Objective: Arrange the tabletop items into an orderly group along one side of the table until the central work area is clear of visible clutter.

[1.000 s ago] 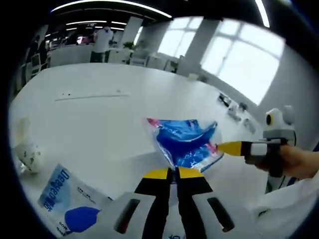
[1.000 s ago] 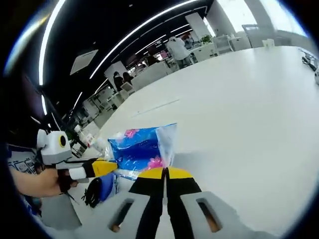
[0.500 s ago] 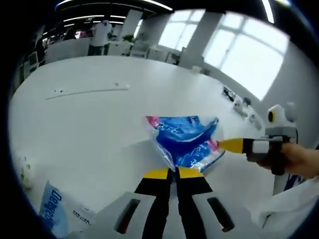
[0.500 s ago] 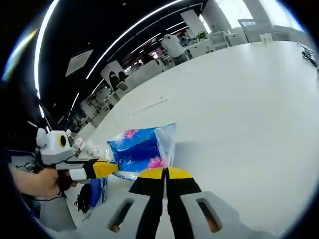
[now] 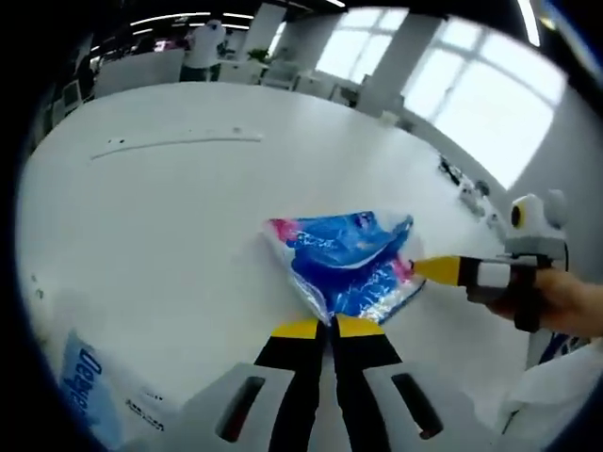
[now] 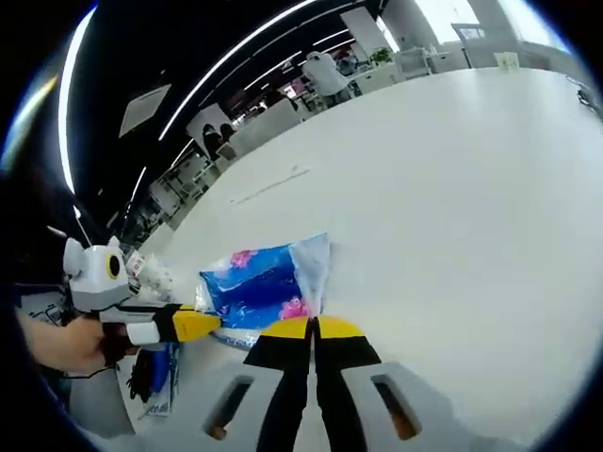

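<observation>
A blue plastic pack with pink marks (image 5: 347,260) (image 6: 259,287) hangs just above the white table, stretched between both grippers. My left gripper (image 5: 329,326) is shut on the pack's near corner in the left gripper view. My right gripper (image 6: 312,327) is shut on the clear end of the pack in the right gripper view. In the left gripper view the right gripper (image 5: 426,269) comes in from the right, pinching the pack's side. In the right gripper view the left gripper (image 6: 209,322) comes in from the left, held by a hand (image 6: 66,343).
A white-and-blue packet (image 5: 89,394) lies at the lower left of the left gripper view. Small dark items (image 5: 466,188) sit at the table's (image 5: 170,235) far right edge. Crumpled wrappers (image 6: 151,275) and a blue-black item (image 6: 151,372) lie near the table's (image 6: 452,188) left edge in the right gripper view.
Both grippers kept their hold on the blue pack and carried it. The left gripper view shifted so the white-and-blue packet and crumpled ball slid out toward its lower-left edge.
</observation>
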`<state>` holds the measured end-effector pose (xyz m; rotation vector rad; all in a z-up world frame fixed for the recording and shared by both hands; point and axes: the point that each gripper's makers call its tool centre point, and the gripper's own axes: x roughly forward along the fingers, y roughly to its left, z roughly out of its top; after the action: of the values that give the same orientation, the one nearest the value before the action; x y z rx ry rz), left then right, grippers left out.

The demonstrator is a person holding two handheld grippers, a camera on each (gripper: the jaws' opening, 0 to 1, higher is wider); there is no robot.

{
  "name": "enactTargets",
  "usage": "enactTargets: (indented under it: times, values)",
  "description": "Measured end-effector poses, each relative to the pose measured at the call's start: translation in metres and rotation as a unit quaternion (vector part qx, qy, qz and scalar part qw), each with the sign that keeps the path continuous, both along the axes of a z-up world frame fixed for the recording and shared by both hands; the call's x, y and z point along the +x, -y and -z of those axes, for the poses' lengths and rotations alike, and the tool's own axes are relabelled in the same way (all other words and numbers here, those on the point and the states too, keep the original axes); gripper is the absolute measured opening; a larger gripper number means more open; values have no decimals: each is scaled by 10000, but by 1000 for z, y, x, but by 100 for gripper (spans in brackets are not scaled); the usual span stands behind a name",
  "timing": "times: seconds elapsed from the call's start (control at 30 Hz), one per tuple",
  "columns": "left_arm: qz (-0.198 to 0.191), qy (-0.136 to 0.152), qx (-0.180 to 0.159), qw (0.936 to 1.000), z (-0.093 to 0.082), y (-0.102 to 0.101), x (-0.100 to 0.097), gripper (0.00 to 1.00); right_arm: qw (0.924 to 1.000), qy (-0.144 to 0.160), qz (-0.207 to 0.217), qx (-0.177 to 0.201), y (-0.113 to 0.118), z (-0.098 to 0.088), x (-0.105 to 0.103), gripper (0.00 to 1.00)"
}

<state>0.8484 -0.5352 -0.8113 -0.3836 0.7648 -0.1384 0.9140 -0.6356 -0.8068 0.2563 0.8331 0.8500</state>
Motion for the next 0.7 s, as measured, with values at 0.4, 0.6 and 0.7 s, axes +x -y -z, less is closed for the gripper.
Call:
enactTargets:
  times: [0.4, 0.6, 0.7]
  values:
    - [-65, 122, -29, 9999, -2, -6, 3, 0, 10000, 57, 31, -30, 1, 2, 0, 0]
    - [-181, 96, -168, 9996, -1, -6, 2, 0, 10000, 57, 46, -33, 1, 2, 0, 0]
    - [-191, 89, -217, 9995, -1, -8, 2, 0, 9999, 85, 39, -60, 1, 4, -1, 0]
